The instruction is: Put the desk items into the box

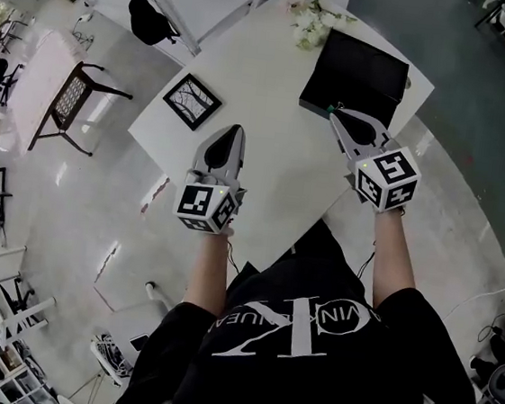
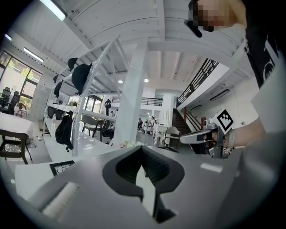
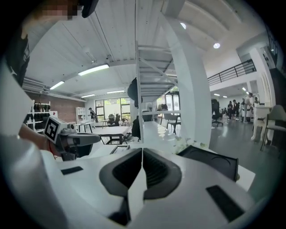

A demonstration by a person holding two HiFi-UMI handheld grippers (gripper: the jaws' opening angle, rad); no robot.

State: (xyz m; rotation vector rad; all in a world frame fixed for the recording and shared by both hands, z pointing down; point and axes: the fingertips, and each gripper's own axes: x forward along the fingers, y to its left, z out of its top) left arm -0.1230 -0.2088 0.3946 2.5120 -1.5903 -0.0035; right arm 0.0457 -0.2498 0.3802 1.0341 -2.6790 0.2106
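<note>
A black box (image 1: 356, 73) lies on the white table (image 1: 267, 153) at its far right, next to a small bunch of pale flowers (image 1: 311, 22). Flat on the table's left part lies a black-framed picture (image 1: 191, 101). My left gripper (image 1: 234, 131) hovers over the table's middle, shut and holding nothing. My right gripper (image 1: 334, 114) is also shut and holds nothing, its tip just at the box's near edge. The right gripper view shows the box (image 3: 211, 161), flowers (image 3: 187, 143) and left gripper (image 3: 76, 139). The left gripper view shows the frame (image 2: 62, 166) and right gripper (image 2: 200, 137).
A white post (image 2: 134, 98) and shelf frame rise at the table's far side. A black bag (image 1: 151, 15) hangs beyond the table, and a dark chair (image 1: 73, 104) stands at a pale table on the left. Shiny floor surrounds the table.
</note>
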